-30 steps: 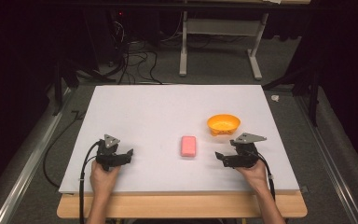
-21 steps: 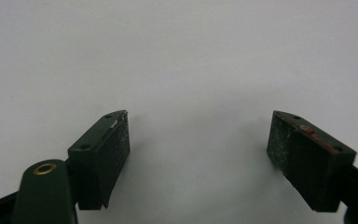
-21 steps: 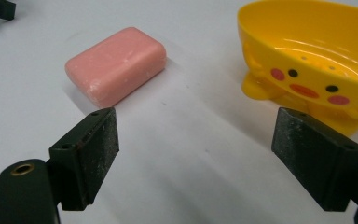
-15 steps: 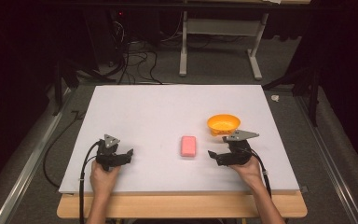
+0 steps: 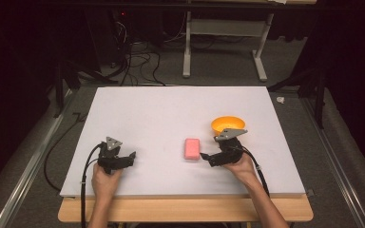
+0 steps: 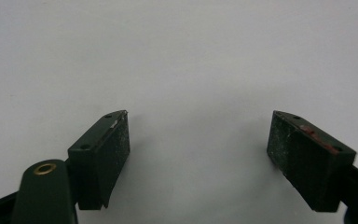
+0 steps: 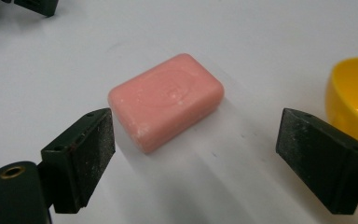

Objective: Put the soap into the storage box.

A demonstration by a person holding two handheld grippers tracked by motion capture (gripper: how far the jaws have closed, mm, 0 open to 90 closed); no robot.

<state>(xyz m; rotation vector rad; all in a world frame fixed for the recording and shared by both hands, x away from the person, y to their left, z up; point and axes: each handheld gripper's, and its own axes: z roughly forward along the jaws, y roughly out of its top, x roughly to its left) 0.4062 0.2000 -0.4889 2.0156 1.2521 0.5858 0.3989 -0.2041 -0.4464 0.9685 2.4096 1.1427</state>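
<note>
My right gripper spreads its gritty black jaws wide just short of the smooth, rounded pink soap bar lying flat on the matte white counter, a glossy orange bowl beyond, while my left gripper gapes empty.
</note>
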